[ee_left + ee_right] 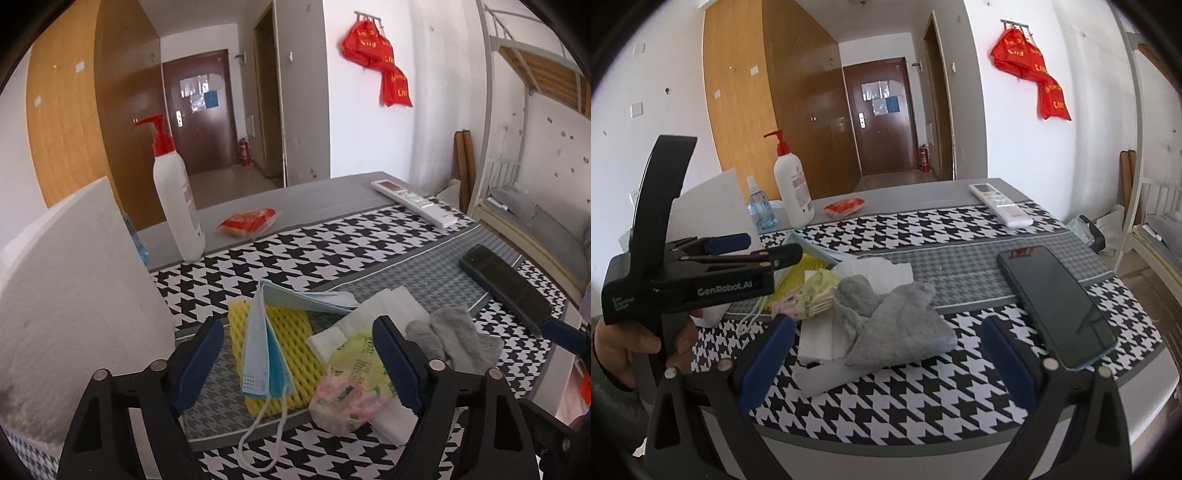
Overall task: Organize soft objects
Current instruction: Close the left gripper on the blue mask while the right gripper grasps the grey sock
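A pile of soft things lies on the houndstooth tablecloth (332,243). A blue face mask (264,350) is draped over yellow foam netting (291,373). Beside them lie a green flowered tissue pack (354,384) on white tissues (388,306) and a grey sock (454,339). My left gripper (299,365) is open just above the mask and the tissue pack, holding nothing. In the right wrist view my right gripper (886,354) is open and empty, near the grey sock (897,317), which lies on the white tissues (820,343). The left gripper (750,254) shows at the left there.
A white foam block (74,295) stands at the left. A white pump bottle (177,195), a red snack packet (247,221) and a white remote (413,203) sit at the back. A dark phone (1056,302) lies at the right. A small spray bottle (761,206) stands near the pump bottle.
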